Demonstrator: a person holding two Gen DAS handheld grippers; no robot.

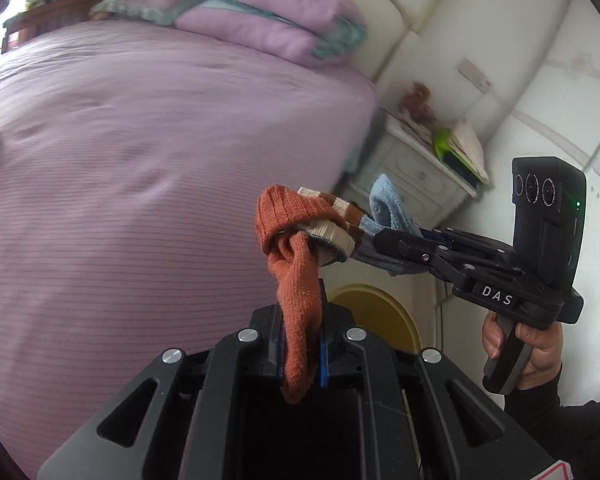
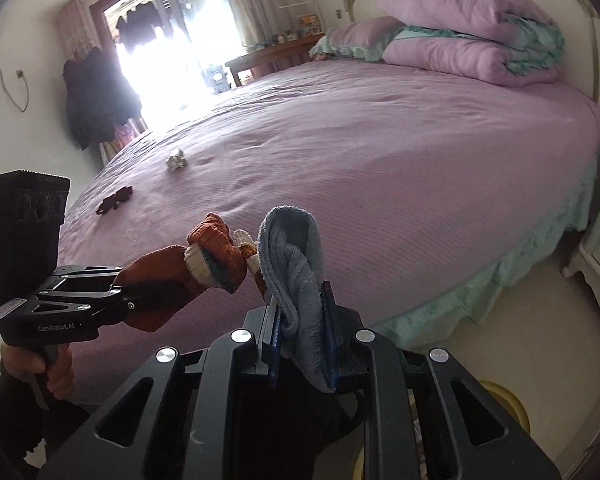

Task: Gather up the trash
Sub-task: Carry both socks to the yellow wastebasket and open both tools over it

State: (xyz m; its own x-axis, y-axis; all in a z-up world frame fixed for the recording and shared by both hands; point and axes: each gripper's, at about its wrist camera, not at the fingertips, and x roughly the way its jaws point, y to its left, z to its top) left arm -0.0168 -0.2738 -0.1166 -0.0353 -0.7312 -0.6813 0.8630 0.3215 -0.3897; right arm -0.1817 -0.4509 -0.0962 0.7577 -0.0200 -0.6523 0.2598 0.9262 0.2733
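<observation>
Two tongs, one sock strung between them above the near edge of the bed (image 2: 380,152). Purple cover, folded purple quilt (image 2: 472,44) and a pillow by the headboard.

Nightstand (image 1: 412,168) beside the bed, stuff piled on top, too blurred to name. Yellow round container (image 1: 380,312) on the floor below the tongs, mostly hidden; can't tell what's in it.

Sock (image 1: 300,240): rust-orange at one end, cream and brown stripes mid, pale blue at the other. Long axis runs roughly level from tong to tong, bunched and folded in the middle.

Left tongs (image 1: 302,344) clamped on the orange end, which hangs down through the fingers. Right tongs (image 2: 302,332) clamped on the blue end, a fold of it standing up above the fingers.

Writing: "DAS" on the right unit, "GenRobot.AI" on the left unit. A small sticker on the left unit is unreadable.

Small stuff on the bed, far side: dark reddish item (image 2: 114,200), shape unclear; crumpled whitish wad (image 2: 176,160) further back, well apart from the sock. Window blown out, nothing legible there.
</observation>
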